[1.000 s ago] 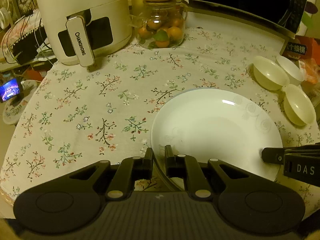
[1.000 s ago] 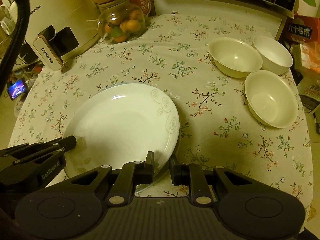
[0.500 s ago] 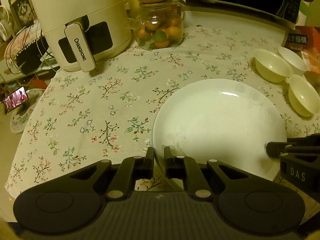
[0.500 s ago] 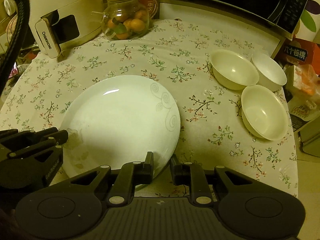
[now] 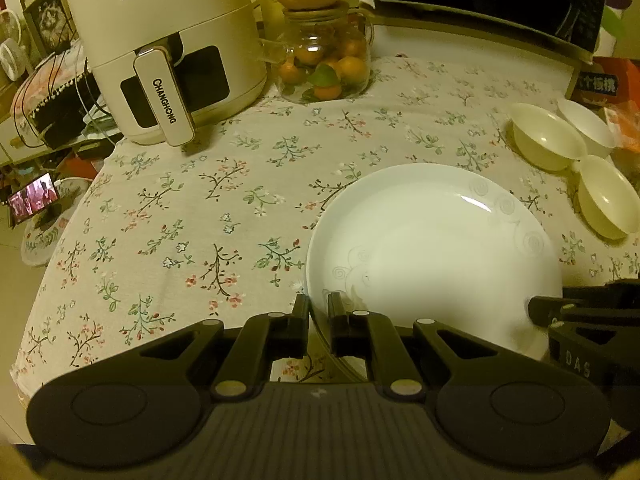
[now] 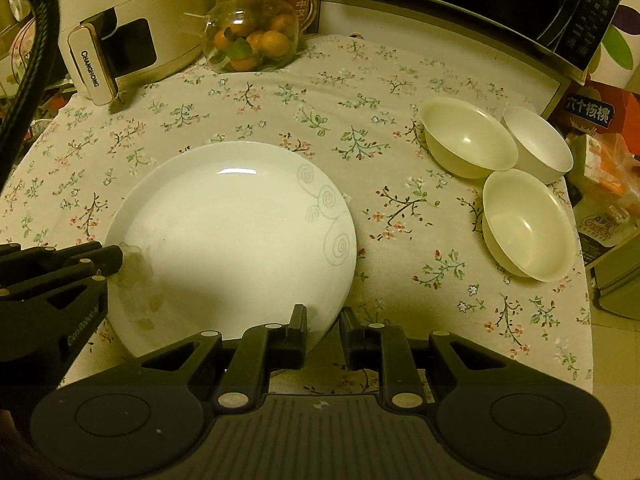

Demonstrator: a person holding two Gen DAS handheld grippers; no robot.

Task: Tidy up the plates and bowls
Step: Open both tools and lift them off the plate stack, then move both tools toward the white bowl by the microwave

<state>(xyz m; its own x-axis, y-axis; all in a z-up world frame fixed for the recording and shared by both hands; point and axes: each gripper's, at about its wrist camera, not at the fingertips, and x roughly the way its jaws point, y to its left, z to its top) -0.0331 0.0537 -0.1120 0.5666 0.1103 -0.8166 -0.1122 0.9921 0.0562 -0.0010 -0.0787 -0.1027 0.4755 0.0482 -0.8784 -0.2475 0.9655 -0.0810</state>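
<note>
Fingers of the left gripper [image 5: 318, 312] at bottom centre of its frame are clenched on the near rim of the white plate [image 5: 432, 248]. The right gripper [image 6: 323, 326] straddles the plate's lower-right edge with fingers loosened, not pinching. The plate sits mid-table on the floral tablecloth [image 5: 200, 208]; three bowls [image 6: 524, 224] cluster upper right. Risk: with one-sided support the plate might tilt, slide, or drag the cloth.
</note>
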